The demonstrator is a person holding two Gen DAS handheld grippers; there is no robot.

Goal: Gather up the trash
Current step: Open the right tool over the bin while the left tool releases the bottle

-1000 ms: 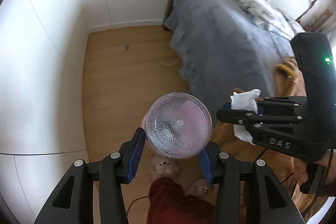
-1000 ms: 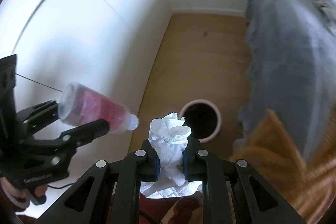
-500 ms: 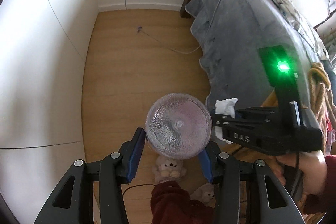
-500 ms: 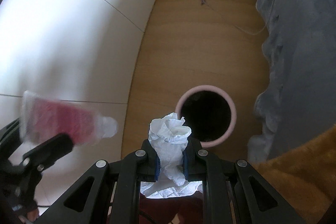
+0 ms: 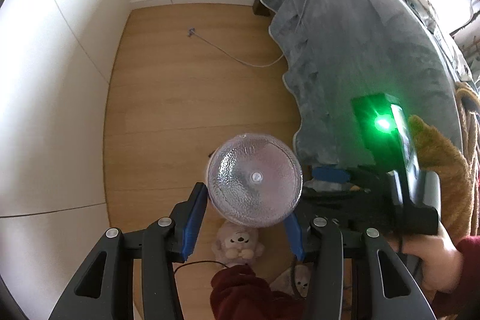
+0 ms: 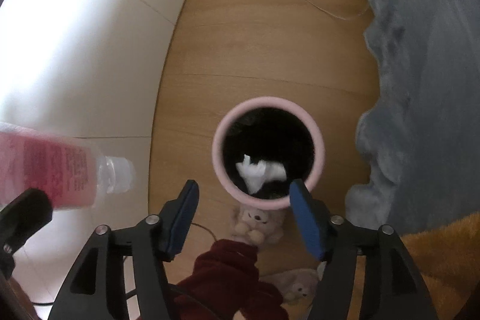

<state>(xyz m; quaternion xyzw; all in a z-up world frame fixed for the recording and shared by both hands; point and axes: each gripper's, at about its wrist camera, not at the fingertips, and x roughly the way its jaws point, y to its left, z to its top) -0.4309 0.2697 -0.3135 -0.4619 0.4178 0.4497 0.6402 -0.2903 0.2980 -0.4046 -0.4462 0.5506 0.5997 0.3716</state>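
Observation:
My left gripper (image 5: 244,218) is shut on a clear plastic bottle (image 5: 255,180) with a pink label, seen bottom-on. In the right wrist view that bottle (image 6: 57,170) sticks in from the left, cap end pointing right. My right gripper (image 6: 244,215) hangs just above the near rim of a pink bin (image 6: 268,153) with a dark inside. Its jaws are opening and nothing is between them. A crumpled white tissue (image 6: 259,171) is inside the bin's mouth, free of the pads. In the left wrist view the right gripper's black body (image 5: 390,170) with a green light is at the right.
A bed with a grey blanket (image 5: 360,56) fills the right side. A thin cable (image 5: 234,53) lies on the wooden floor. White cupboard doors (image 6: 75,50) line the left. Plush slippers (image 6: 258,224) and a dark red trouser leg (image 6: 228,272) are below the grippers. An orange throw (image 6: 435,254) lies at lower right.
Both grippers have come down toward the floor. My right gripper opened and let go of the tissue, which is now in the bin. The left still holds the bottle.

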